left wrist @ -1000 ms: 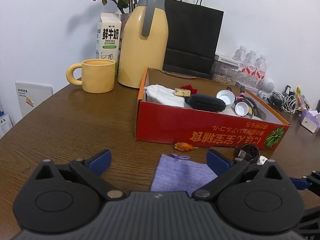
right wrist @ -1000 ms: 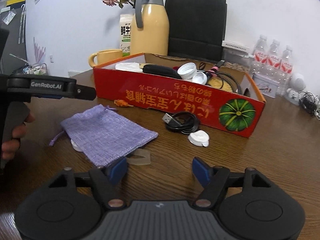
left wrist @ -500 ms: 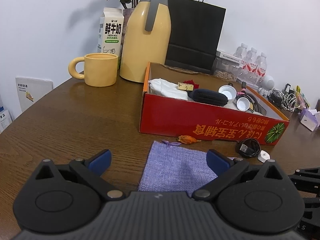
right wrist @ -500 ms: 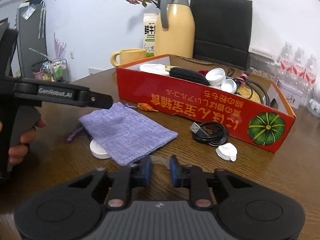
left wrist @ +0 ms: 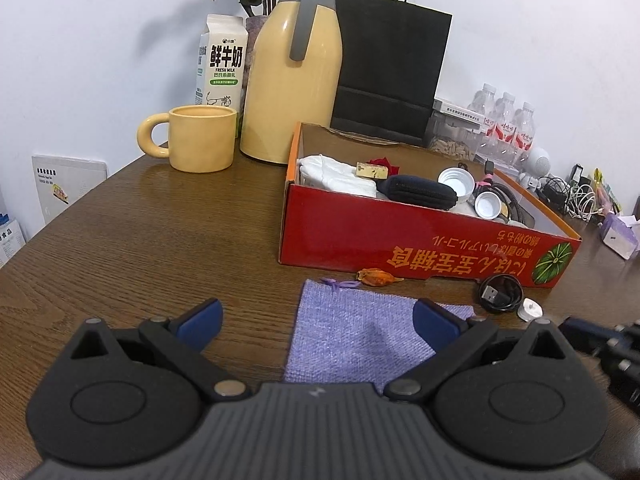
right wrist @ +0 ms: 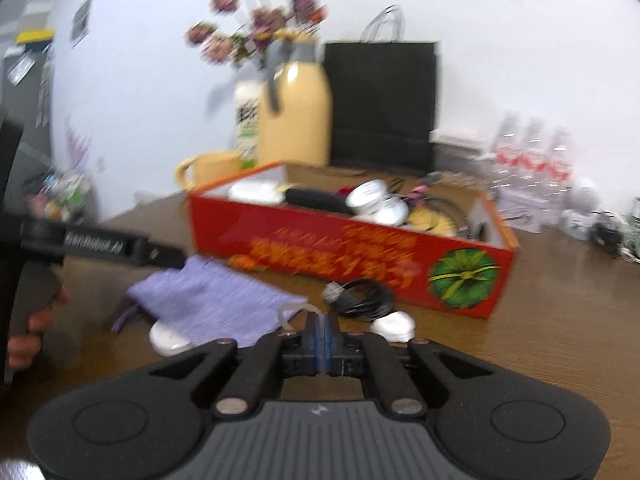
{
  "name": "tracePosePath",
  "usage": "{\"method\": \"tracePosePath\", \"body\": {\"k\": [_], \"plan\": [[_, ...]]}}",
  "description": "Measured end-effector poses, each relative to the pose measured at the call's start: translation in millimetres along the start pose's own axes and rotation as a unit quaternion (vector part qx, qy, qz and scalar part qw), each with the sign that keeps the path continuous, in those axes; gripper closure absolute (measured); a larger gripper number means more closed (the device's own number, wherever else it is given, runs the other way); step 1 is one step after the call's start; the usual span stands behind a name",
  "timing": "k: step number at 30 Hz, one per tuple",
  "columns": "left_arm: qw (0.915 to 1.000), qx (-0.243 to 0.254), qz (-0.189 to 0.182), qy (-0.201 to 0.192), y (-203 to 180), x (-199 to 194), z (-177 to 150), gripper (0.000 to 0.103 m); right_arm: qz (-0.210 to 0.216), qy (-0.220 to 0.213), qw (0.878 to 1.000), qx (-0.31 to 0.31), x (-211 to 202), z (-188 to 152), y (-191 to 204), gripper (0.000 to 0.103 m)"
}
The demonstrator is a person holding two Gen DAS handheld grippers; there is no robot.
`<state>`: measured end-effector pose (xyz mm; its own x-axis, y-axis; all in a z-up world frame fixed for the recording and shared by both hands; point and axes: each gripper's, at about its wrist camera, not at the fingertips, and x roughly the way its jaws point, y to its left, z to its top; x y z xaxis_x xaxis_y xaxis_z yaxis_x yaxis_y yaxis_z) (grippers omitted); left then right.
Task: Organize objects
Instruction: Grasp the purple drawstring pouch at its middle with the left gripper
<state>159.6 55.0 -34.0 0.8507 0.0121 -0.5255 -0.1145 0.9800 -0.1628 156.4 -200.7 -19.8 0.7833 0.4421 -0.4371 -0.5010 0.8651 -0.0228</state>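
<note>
A red cardboard box (left wrist: pixel 420 240) holds white cloth, a black pouch and bottle caps. In front of it lie a purple cloth bag (left wrist: pixel 360 332), a dried orange flower (left wrist: pixel 376 277), a coiled black USB cable (left wrist: pixel 500 293) and a white cap (left wrist: pixel 529 309). My left gripper (left wrist: pixel 316 322) is open, low over the bag's near end. My right gripper (right wrist: pixel 321 330) is shut on a small clear plastic piece (right wrist: pixel 294 312), lifted just above the table beside the bag (right wrist: pixel 216 300). The right view is blurred. The box (right wrist: pixel 352 248), cable (right wrist: pixel 360 298) and cap (right wrist: pixel 394 324) show there too.
A yellow mug (left wrist: pixel 200 138), milk carton (left wrist: pixel 222 62), yellow thermos (left wrist: pixel 294 68) and black paper bag (left wrist: pixel 390 64) stand behind the box. Water bottles (left wrist: pixel 506 120) and tangled cables (left wrist: pixel 576 196) sit at the far right. A white lid (right wrist: pixel 168 338) peeks from under the bag.
My right gripper closed on the clear plastic piece and lifted it, tilting upward. My left gripper drew back a little from the box, staying open.
</note>
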Motion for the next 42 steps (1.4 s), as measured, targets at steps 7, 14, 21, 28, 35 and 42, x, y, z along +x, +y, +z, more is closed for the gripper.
{"method": "tracePosePath", "body": {"k": [7, 14, 21, 28, 35, 42], "plan": [[0.9999, 0.01, 0.004, 0.008, -4, 3, -2, 0.0, -0.024, -0.021, 0.999, 0.013, -6, 1, -8, 0.102], [0.9981, 0.041, -0.006, 0.044, -18, 16, -4, 0.0, -0.03, -0.035, 0.999, 0.019, -11, -2, -9, 0.102], [0.9954, 0.062, 0.005, 0.073, -34, 33, -3, 0.0, -0.035, -0.054, 0.998, 0.019, -16, -3, -9, 0.101], [0.9935, 0.089, 0.018, 0.069, -48, 37, -7, 0.0, -0.037, -0.062, 0.997, 0.021, -18, -4, -9, 0.101], [0.9932, 0.099, 0.005, 0.061, -52, 32, -10, 0.014, -0.037, -0.066, 0.997, 0.021, -20, -5, -8, 0.101], [0.992, 0.115, -0.03, 0.044, -70, 19, -17, 0.087, -0.038, -0.067, 0.997, 0.021, -20, -5, -8, 0.101]]}}
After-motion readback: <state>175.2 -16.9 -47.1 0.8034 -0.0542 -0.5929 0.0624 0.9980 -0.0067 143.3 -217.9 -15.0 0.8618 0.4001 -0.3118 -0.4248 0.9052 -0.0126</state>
